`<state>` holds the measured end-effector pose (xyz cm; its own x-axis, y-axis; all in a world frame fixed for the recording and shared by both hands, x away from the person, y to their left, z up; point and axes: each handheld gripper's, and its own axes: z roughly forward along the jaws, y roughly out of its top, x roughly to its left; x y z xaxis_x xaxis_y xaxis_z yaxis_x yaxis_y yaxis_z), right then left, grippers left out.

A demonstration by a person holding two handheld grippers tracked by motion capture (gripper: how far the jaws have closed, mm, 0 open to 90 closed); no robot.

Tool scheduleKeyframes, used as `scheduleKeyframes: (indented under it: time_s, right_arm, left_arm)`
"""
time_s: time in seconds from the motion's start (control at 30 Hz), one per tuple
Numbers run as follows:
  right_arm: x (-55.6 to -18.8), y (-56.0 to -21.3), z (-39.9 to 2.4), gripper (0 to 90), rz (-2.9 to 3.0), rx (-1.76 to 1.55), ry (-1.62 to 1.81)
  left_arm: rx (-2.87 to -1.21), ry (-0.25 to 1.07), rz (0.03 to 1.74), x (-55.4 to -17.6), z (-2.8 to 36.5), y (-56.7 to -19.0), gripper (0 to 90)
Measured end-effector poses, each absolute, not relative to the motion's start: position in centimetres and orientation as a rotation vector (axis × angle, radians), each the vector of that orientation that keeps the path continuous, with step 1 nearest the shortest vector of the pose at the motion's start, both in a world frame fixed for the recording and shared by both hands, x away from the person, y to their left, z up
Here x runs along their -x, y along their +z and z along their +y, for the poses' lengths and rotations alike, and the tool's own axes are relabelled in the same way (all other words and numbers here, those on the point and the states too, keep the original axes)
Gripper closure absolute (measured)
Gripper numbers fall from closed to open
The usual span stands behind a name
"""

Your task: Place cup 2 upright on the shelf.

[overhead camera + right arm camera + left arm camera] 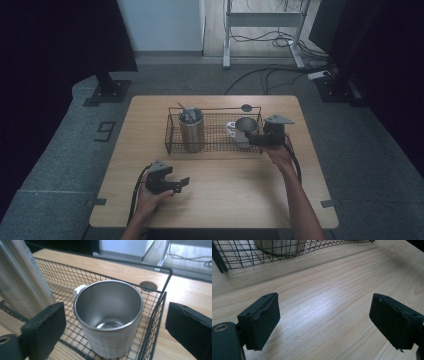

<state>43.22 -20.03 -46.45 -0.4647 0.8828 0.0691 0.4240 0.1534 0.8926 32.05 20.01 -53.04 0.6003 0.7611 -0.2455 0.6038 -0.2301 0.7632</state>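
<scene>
1. Two vessels stand inside the wire basket [172,135] on the counter [225,195]: a steel mug [108,317] at the basket's right end and a tall steel tumbler [191,130] at its left end.
2. Right tongs [256,140]: jaws spread wide at the basket's right end, one jaw on each side of the mug, touching nothing; the basket's end wall runs between the mug and the outer jaw.
3. Left tongs [179,186]: jaws wide apart and empty, low over bare counter, in front of the basket and well apart from it.
</scene>
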Motion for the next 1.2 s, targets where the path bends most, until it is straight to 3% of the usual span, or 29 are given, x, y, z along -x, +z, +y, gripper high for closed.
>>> scheduleKeyframes:
  time_s: [0.33, 1.2]
  right_arm:
    - [-39.9, -46.9, -21.3, 7.5, 1.973, -1.206, 1.302]
    - [-32.7, -52.2, -24.6, 12.8, 2.002, -1.285, 1.305]
  left_arm:
    - [-1.937, 0.227, 1.083, -32.0, 19.9, -52.9, 10.0]
    - [-1.945, 0.227, 1.084, -32.0, 19.7, -53.1, 9.9]
